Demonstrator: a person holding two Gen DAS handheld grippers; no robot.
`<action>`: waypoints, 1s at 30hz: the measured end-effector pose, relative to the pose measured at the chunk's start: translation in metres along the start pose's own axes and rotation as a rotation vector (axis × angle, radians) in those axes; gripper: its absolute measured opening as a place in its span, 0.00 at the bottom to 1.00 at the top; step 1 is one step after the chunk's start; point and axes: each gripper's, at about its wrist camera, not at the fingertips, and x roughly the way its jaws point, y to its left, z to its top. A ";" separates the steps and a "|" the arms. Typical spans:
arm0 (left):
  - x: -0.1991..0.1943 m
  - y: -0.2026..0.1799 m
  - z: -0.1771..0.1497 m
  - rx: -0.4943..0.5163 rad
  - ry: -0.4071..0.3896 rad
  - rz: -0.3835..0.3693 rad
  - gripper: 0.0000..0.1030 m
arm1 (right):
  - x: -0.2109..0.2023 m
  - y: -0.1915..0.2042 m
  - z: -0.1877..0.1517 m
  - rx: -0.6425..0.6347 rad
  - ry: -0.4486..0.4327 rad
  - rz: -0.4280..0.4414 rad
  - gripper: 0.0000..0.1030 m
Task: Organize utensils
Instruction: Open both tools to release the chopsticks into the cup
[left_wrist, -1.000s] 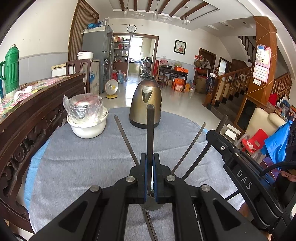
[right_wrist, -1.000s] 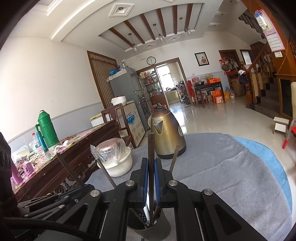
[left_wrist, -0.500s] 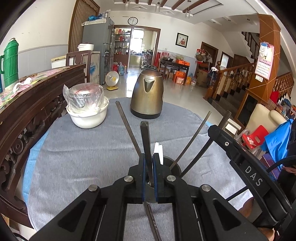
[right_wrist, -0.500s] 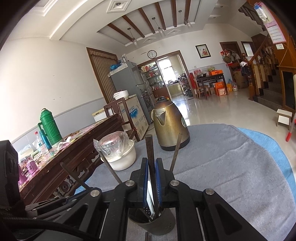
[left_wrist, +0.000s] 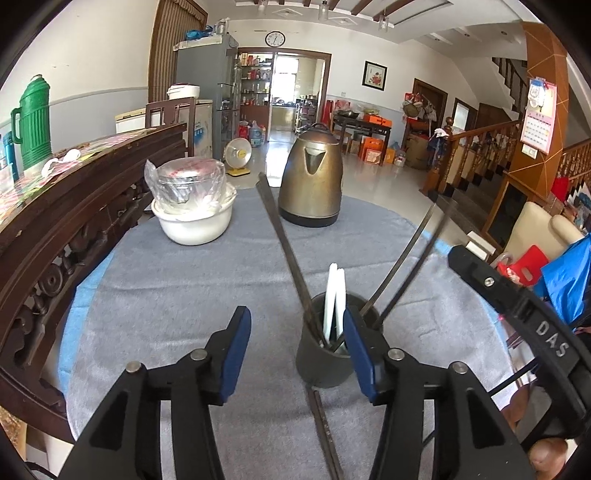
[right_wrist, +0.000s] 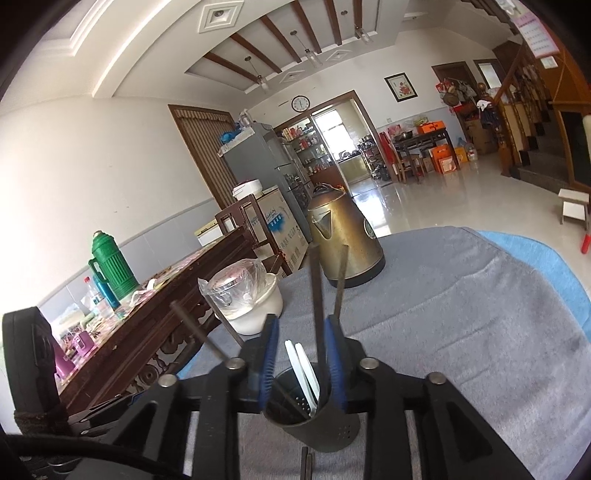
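Observation:
A dark grey utensil cup (left_wrist: 322, 360) stands on the grey cloth and holds several dark chopsticks (left_wrist: 282, 243) and two white ones (left_wrist: 334, 295). My left gripper (left_wrist: 297, 349) is open and empty, its right finger beside the cup. In the right wrist view the cup (right_wrist: 314, 417) sits just below my right gripper (right_wrist: 301, 356), which is open with dark chopsticks (right_wrist: 317, 295) and white ones (right_wrist: 301, 363) standing loose between its jaws. A pair of dark chopsticks (left_wrist: 325, 432) lies on the cloth in front of the cup.
A brass kettle (left_wrist: 312, 177) stands at the back of the round table. A white bowl with a bagged steel cup (left_wrist: 194, 206) sits at back left. A carved wooden bench (left_wrist: 55, 206) borders the left side. The right gripper's body (left_wrist: 517, 317) is at right.
Both grippers have opened and let go of the dark chopsticks they held; these now stand in the cup. The left gripper has shifted left of the cup.

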 end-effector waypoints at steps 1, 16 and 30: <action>0.000 0.001 -0.002 0.004 0.000 0.009 0.54 | -0.001 -0.002 -0.001 0.004 -0.002 0.001 0.40; -0.001 0.004 -0.026 0.036 0.024 0.086 0.61 | -0.006 -0.041 -0.036 0.061 0.052 -0.014 0.52; 0.019 0.006 -0.049 0.026 0.085 0.097 0.63 | 0.006 -0.080 -0.087 0.113 0.128 -0.021 0.52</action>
